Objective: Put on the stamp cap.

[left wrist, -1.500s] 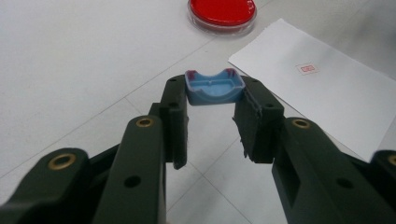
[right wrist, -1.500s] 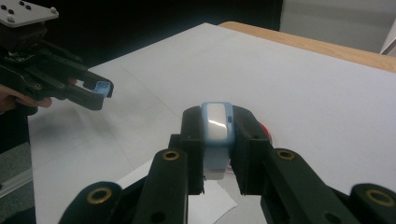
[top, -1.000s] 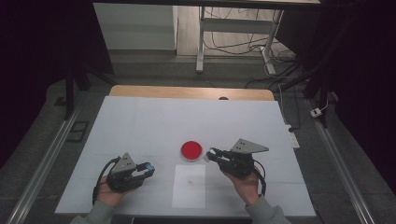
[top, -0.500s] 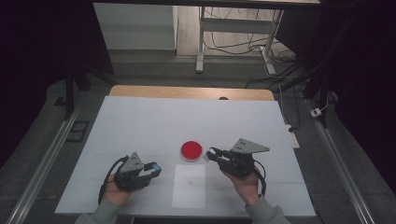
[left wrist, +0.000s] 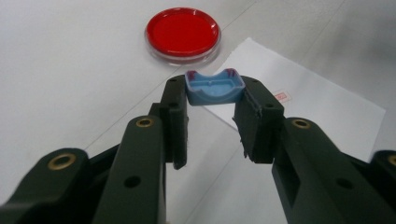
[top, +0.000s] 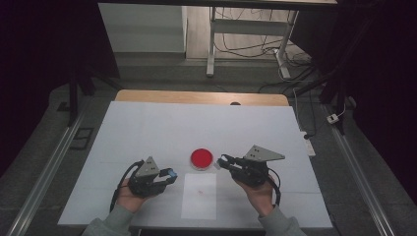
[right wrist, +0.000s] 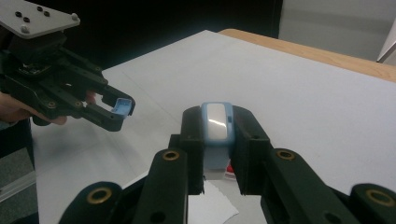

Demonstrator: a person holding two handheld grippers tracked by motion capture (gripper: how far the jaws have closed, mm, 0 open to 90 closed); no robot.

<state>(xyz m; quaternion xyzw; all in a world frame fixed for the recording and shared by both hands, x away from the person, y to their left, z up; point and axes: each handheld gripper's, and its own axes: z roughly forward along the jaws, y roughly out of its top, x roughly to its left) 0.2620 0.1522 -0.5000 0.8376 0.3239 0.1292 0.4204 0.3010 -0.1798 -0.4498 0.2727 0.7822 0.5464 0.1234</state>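
Gripping a small blue cap by its ends in the left gripper, a blue-and-white stamp body in the right gripper. Risking the shallow-held cap slipping onto the desk near the red dish.

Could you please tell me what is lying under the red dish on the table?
The red dish rests directly on the white table surface. The paper sheet lies apart, nearer the person. Anything beneath the dish is covered.
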